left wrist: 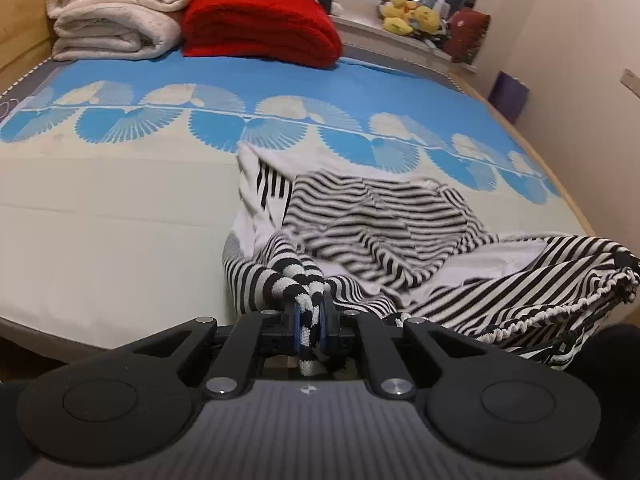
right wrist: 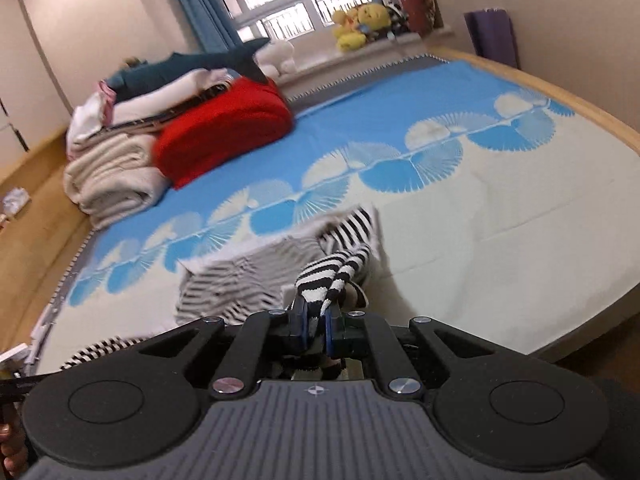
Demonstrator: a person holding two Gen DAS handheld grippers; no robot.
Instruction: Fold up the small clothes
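Bedding with a blue fan print carries the striped garment, lying crumpled near the front edge. Left gripper and right gripper each clamp a bunched striped edge; judgement: draw both apart evenly to flatten before folding.

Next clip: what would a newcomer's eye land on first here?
The black-and-white striped garment, bunched at the near edge of the bed, pinched by the left hand-held gripper and the right hand-held gripper. Then the red folded blanket beside the cream folded blankets at the far end.
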